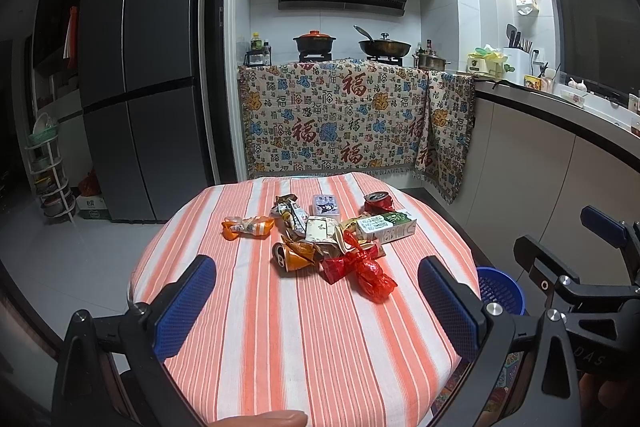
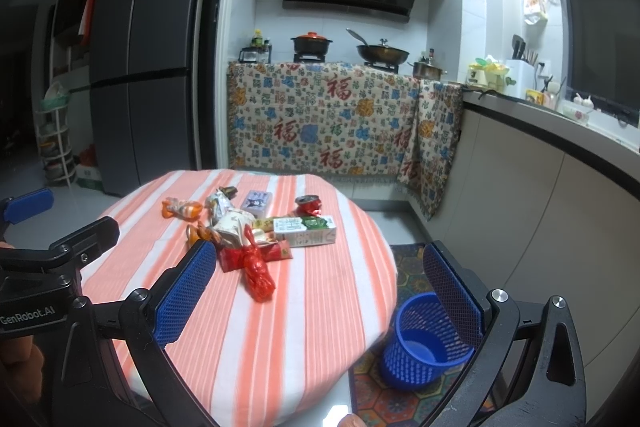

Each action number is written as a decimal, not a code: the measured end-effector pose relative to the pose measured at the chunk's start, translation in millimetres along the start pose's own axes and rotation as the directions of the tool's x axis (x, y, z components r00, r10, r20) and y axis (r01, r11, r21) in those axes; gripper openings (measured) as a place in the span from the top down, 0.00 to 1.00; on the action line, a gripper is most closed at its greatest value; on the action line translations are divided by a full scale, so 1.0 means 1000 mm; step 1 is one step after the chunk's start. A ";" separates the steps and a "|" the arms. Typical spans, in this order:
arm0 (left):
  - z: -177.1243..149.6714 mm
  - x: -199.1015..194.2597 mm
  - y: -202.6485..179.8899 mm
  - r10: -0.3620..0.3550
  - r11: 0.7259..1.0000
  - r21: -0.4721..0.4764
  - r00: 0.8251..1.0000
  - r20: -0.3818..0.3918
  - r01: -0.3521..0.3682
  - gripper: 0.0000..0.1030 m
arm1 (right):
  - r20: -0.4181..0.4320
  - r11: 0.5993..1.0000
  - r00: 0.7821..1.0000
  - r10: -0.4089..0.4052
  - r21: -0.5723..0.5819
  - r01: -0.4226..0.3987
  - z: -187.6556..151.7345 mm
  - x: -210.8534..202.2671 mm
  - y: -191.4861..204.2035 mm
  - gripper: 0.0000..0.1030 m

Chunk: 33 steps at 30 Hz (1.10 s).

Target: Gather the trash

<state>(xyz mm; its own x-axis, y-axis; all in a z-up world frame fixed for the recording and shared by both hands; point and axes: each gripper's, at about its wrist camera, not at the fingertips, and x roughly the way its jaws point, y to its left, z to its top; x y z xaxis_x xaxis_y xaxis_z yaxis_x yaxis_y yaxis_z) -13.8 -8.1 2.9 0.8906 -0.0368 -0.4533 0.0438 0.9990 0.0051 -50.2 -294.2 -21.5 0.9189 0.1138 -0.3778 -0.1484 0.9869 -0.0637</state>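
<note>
A pile of trash lies in the middle of the round striped table [image 1: 280, 327]: a red cellophane wrapper [image 1: 360, 271] nearest me, a crushed orange can [image 1: 294, 255], an orange wrapper [image 1: 248, 227], a green-and-white carton [image 1: 386, 225], a crushed red can [image 1: 378, 203] and a small Kuromi box [image 1: 326, 205]. My left gripper [image 1: 316, 307] is open and empty, held short of the pile. My right gripper [image 2: 320, 291] is open and empty over the table's right edge. A blue mesh bin [image 2: 424, 339] stands on the floor to the table's right, empty.
A grey fridge [image 1: 136, 67] stands at the left. A counter draped with a patterned cloth [image 1: 344, 119] holds pots at the back. A cabinet run [image 1: 560, 163] lines the right side. A patterned mat [image 2: 384, 387] lies under the bin.
</note>
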 end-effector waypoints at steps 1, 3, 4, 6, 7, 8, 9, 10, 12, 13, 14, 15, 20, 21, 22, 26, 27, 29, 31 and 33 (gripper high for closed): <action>0.000 0.000 0.000 0.000 1.000 0.000 1.000 0.000 0.000 0.00 | 0.000 1.000 1.000 0.000 0.000 0.000 0.000 0.000 0.000 0.00; 0.000 0.000 0.000 -0.001 1.000 0.000 1.000 -0.001 0.001 0.00 | 0.001 1.000 1.000 0.000 0.000 0.000 0.000 0.000 0.000 0.00; 0.000 0.000 0.000 0.000 1.000 0.000 1.000 -0.001 0.000 0.00 | 0.001 1.000 1.000 0.000 0.000 0.000 0.000 0.000 0.000 0.00; 0.000 0.000 0.000 -0.001 1.000 0.000 1.000 -0.001 0.001 0.00 | 0.000 1.000 1.000 0.000 -0.001 0.000 0.000 0.000 -0.001 0.00; -0.001 0.000 0.000 -0.002 1.000 0.000 1.000 -0.002 0.002 0.00 | 0.000 1.000 1.000 0.000 0.000 0.000 0.000 0.000 0.000 0.00; -0.001 0.000 0.000 -0.002 1.000 0.001 1.000 -0.002 0.002 0.00 | 0.000 1.000 1.000 0.000 0.000 0.000 0.000 0.000 0.001 0.00; -0.001 -0.001 -0.001 -0.002 1.000 0.001 1.000 -0.001 0.002 0.00 | 0.000 1.000 1.000 0.000 -0.001 0.000 0.000 0.000 -0.001 0.00; -0.001 -0.001 -0.001 -0.001 1.000 0.002 1.000 -0.001 0.001 0.00 | 0.001 1.000 1.000 -0.001 -0.001 0.001 0.000 0.000 0.000 0.00; -0.001 -0.001 0.000 -0.002 1.000 0.001 1.000 -0.002 0.002 0.00 | 0.000 1.000 1.000 -0.001 -0.001 0.001 -0.001 0.001 0.002 0.00; -0.001 0.000 0.000 -0.002 1.000 0.001 1.000 -0.002 0.002 0.00 | 0.000 1.000 1.000 -0.001 -0.001 0.001 -0.001 0.001 0.002 0.00; -0.001 -0.001 -0.001 -0.003 1.000 0.001 1.000 -0.003 0.003 0.00 | 0.000 1.000 1.000 -0.001 -0.002 0.001 -0.001 0.001 0.001 0.00; -0.001 -0.001 0.000 -0.003 1.000 0.001 1.000 -0.003 0.003 0.00 | 0.001 1.000 1.000 -0.002 -0.003 0.002 -0.001 0.001 0.002 0.00; -0.001 0.000 0.000 -0.003 1.000 0.000 1.000 -0.003 0.003 0.00 | 0.000 1.000 1.000 -0.001 -0.003 0.001 -0.001 0.001 0.001 0.00; -0.001 0.000 -0.001 -0.004 1.000 -0.001 1.000 -0.004 0.004 0.00 | -0.001 1.000 1.000 0.000 -0.003 0.000 -0.001 0.001 0.001 0.00; -0.001 -0.001 -0.001 -0.005 1.000 -0.002 1.000 -0.005 0.005 0.00 | 0.000 1.000 1.000 -0.001 -0.003 0.001 -0.001 0.001 0.002 0.00; -0.003 0.000 0.000 -0.005 1.000 0.000 1.000 -0.005 0.005 0.00 | -0.001 1.000 1.000 -0.001 -0.003 0.001 -0.001 0.001 0.002 0.00; -0.003 0.000 0.000 -0.005 1.000 -0.001 1.000 -0.005 0.005 0.00 | -0.001 1.000 1.000 -0.001 -0.003 0.001 -0.001 0.001 0.001 0.00; -0.003 0.000 0.000 -0.006 1.000 -0.001 1.000 -0.006 0.006 0.00 | 0.000 1.000 1.000 0.000 -0.002 0.000 -0.001 0.001 0.002 0.00; -0.002 0.001 0.000 -0.005 1.000 -0.002 1.000 -0.006 0.005 0.00 | 0.000 1.000 1.000 -0.002 -0.004 0.002 -0.001 0.001 0.002 0.00; -0.003 0.000 0.000 -0.005 1.000 -0.001 1.000 -0.006 0.005 0.00 | 0.000 1.000 1.000 -0.001 -0.004 0.001 0.000 0.001 0.002 0.00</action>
<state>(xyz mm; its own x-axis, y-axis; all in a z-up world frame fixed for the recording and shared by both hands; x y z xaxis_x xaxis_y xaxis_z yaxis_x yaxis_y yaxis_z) -14.5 -8.0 0.4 0.8876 -0.0418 -0.4587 0.0478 0.9989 0.0015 -49.8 -292.0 -22.5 0.9189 0.1127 -0.3780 -0.1487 0.9866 -0.0674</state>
